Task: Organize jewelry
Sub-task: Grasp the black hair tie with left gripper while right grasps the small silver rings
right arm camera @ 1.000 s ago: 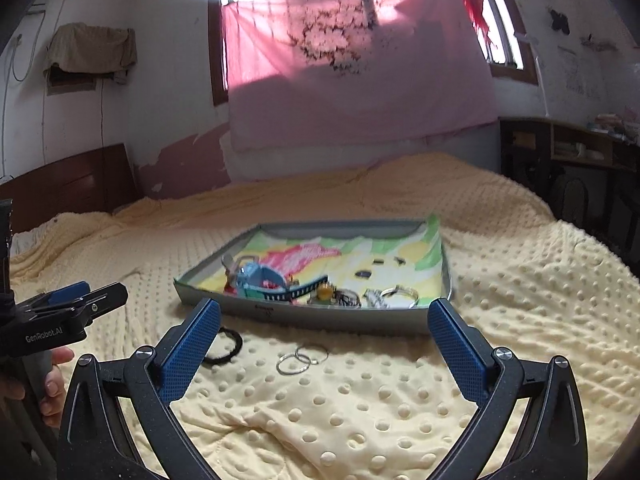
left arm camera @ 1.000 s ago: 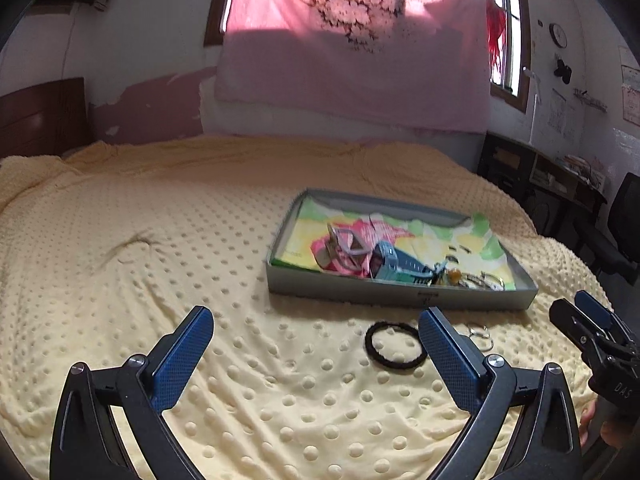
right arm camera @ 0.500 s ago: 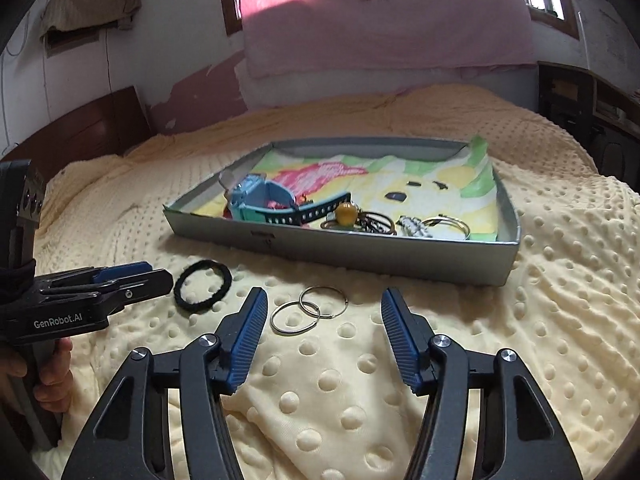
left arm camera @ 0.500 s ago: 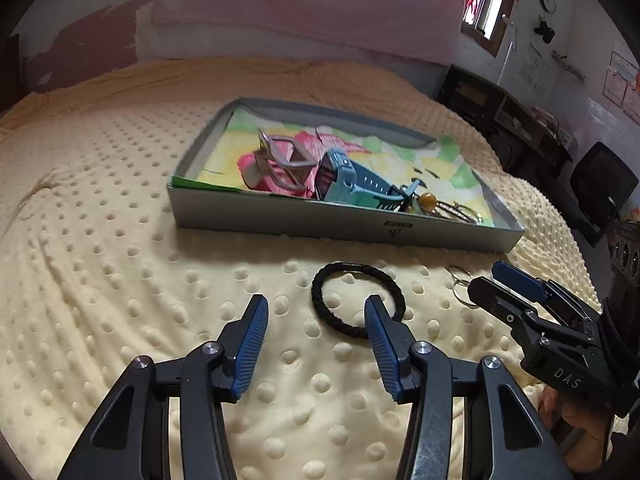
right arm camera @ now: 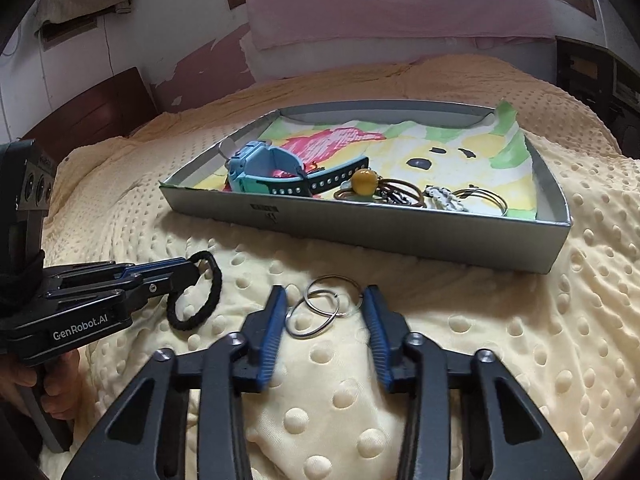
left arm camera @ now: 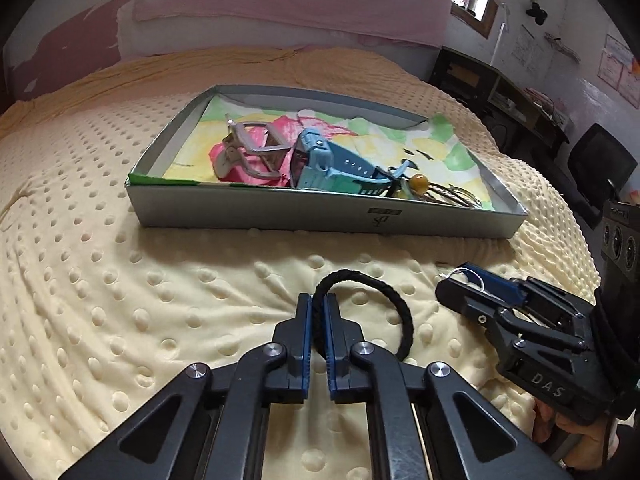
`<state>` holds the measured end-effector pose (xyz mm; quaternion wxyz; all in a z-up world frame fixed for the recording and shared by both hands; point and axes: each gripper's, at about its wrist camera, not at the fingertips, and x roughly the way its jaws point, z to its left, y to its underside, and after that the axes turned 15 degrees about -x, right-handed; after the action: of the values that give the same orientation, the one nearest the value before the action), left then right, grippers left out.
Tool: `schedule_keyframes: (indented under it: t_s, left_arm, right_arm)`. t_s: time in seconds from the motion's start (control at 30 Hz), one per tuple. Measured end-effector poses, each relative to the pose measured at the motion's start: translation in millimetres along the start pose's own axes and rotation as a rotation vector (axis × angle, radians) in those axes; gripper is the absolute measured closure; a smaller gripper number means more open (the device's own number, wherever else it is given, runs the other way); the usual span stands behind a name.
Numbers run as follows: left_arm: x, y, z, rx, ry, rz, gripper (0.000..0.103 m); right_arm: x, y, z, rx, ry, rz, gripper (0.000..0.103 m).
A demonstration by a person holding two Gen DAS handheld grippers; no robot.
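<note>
L gripper (left arm camera: 318, 300): jaws pressed together on the near-left arc of the black hair tie (left arm camera: 384, 300); rest of the loop lies on the yellow dotted blanket (left arm camera: 120, 300), to the right of the jaws. Rt wrist view confirms: tie (right arm camera: 200, 292) pinched at its upper left, loop resting on the blanket.

R gripper (right arm camera: 324, 304): jaws spread, low over the blanket, one blue pad either side of two linked metal key rings (right arm camera: 320, 306). Right pad looks touching or just beside the far ring's edge; left pad just beside the near ring. Can't tell if there is real contact. Rings lie flat on the blanket, overlapping each other.

Grey tray (right arm camera: 400, 236) sits on the bed beyond both grippers, near the rings and tie but apart from them. Lined w/ a coloured drawing sheet (right arm camera: 460, 148). Inside, L to R in rt wrist view: blue watch (right arm camera: 260, 170) w/ dark perforated strap, amber bead (right arm camera: 362, 180) on a cluster of brownish rings, small white chain-like piece (right arm camera: 444, 200), gold-tone ring pair (right arm camera: 484, 200) near the right wall. L wrist view also shows a pink/grey watch (left arm camera: 256, 152) at the tray's left, touching the blue one.

Bkgd: pink cloth (right arm camera: 396, 0) over the window, dark wooden headboard (right arm camera: 92, 116) at left.
</note>
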<state>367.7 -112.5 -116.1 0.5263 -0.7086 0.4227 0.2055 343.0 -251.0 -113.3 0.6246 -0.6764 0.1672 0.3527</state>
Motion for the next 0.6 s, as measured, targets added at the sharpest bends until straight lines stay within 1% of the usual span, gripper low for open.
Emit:
schedule_keyframes:
  t_s: [0.33,0.43,0.6]
  left_arm:
    - [-32.9,-6.7,-19.6,0.029,0.063,-0.084,0.098]
    - [-41.1,-14.7,-26.8,0.033,0.069,-0.116,0.098]
    - [-41.2,-43.2,-37.7,0.008,0.077,-0.152,0.098]
  right_arm:
    - [-28.4,3.2,6.0,-0.011,0.007,-0.094,0.078]
    - [-41.4,-3.5,1.4,-0.006,0.021,-0.135,0.078]
    - [-60.6,-28.1,-22.2,-0.003,0.075,-0.203,0.078]
